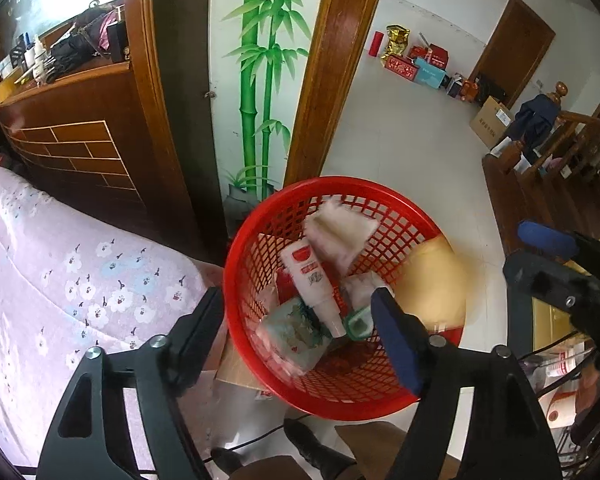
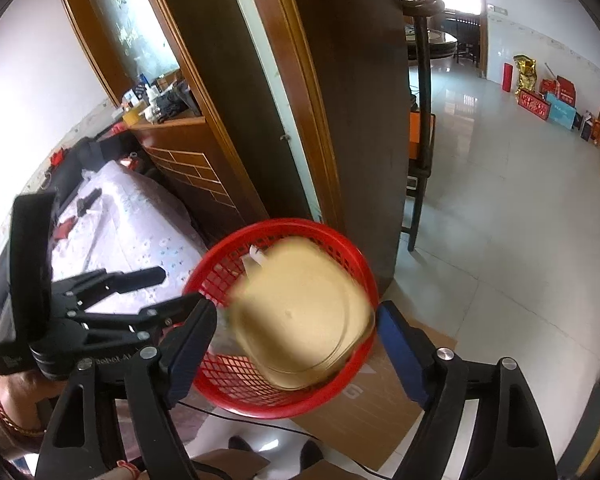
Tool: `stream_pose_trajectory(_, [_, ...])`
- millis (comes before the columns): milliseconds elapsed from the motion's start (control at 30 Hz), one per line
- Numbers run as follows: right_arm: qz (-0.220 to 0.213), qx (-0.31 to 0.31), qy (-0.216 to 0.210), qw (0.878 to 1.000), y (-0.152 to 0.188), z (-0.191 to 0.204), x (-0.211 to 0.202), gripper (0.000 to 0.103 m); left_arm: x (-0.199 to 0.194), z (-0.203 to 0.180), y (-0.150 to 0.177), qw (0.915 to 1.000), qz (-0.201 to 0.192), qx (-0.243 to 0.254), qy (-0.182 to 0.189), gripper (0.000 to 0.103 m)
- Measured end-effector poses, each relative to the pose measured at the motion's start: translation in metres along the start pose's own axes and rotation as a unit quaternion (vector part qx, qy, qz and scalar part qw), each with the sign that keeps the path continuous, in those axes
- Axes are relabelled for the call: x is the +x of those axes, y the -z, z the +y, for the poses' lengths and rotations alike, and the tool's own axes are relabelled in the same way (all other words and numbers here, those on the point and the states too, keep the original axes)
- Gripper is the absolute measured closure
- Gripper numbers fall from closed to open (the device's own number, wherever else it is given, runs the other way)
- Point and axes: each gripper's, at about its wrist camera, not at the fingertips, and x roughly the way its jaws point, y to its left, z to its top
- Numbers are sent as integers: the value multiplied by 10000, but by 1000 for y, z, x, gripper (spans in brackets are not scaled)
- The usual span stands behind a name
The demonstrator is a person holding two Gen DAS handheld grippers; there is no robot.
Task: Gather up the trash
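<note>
Trash basket (image 1: 260, 236) sits on the floor by the bed, w/ a blurry yellow lid-ish thing (image 2: 300, 312) over its rim between the right gripper's (image 2: 296, 340) wide jaws, left gripper (image 1: 300, 320) also wide & empty, so imo it could clip the rim & flop outside.

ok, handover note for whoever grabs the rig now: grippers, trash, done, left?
Left gripper: open, empty, over the red basket.
Right gripper: open, with a blurred tan lid between its fingers, seemingly dropping over the basket.
In the basket: white tube, tissue packs, white wrapper.
Done: several pieces binned.
Left: confirm the lid lands inside. No other loose trash shows in these views.
</note>
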Motion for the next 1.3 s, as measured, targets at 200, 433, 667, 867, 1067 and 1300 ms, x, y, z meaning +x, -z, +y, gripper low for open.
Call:
stream_pose_trajectory(200, [-45, 67, -64, 9999, -1, -4, 1, 17, -4, 4, 5, 9998, -5, -139, -145, 14])
stream_pose_trajectory(433, [-42, 72, 19, 10000, 8, -10, -6, 12, -29, 3, 15, 9989, -289, -86, -356, 0])
stream_pose_trajectory(667, [-387, 291, 217, 9986, 25, -4, -33, 0, -60, 1, 32, 9961, -638, 294, -537, 0])
stream_pose_trajectory(867, [-759, 416, 536, 9948, 47, 22, -58, 0, -97, -3, 61, 9880, -1132, 703, -784, 0])
stream_pose_trajectory(1067, [-993, 377, 817, 9910, 70, 52, -79, 0, -139, -3, 84, 9799, -1640, 834, -770, 0])
stream_pose_trajectory(1300, [-1047, 462, 982, 9886, 97, 75, -90, 0, -161, 23, 107, 9813, -1664, 394, -885, 0])
